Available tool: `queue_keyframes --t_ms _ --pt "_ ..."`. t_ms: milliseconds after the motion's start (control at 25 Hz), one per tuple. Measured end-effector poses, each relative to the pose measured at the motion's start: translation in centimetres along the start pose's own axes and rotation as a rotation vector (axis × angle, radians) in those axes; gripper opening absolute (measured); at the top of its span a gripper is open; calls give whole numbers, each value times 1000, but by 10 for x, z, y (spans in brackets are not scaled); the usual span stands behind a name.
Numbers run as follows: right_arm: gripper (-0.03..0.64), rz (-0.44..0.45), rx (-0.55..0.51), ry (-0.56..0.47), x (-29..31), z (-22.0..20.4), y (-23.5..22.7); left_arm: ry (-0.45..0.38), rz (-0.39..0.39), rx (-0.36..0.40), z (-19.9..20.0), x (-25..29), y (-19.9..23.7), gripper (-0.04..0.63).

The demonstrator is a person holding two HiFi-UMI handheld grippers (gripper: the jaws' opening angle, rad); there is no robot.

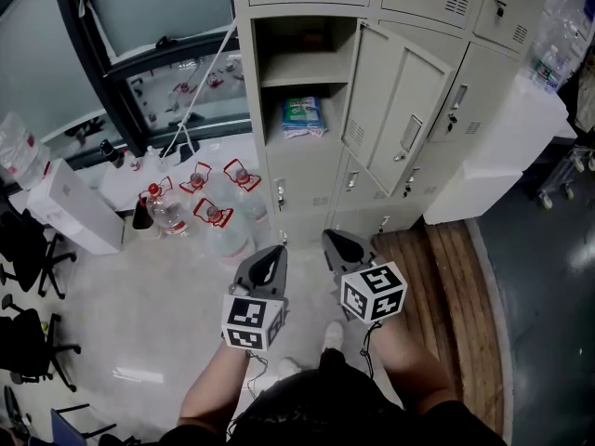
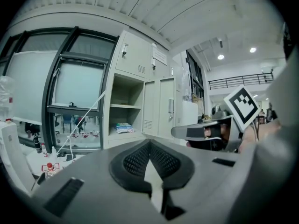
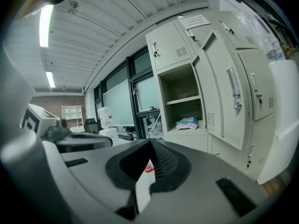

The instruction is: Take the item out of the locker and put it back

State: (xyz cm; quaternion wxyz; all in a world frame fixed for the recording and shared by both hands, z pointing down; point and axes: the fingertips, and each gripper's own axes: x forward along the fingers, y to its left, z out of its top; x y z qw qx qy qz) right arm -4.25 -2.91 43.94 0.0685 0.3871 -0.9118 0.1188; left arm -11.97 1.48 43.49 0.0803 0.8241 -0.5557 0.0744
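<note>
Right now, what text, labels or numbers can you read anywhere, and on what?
Nothing can be read as words.
Package in the open locker: blue-green print, too small.
Paper notice on a top locker door: blurred.
Bottles on the floor: any labels too small.
Gripper cubes: black-and-white marker squares only, no letters.

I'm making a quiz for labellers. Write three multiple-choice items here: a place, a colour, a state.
1. The package lies: A. on the floor B. in the open locker C. on a chair
2. Handles on the bottles are: A. red B. green C. black
3. The locker door is: A. shut B. open C. missing
B: the package lies under the locker's shelf. A: the handles show red. B: the door stands swung out.
</note>
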Motion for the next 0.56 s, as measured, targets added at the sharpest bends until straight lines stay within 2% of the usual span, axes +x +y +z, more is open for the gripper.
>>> queue_keyframes --t_ms 560 --pt "0 -3 -2 9 10 -4 11 11 1 -15 -9 -7 15 5"
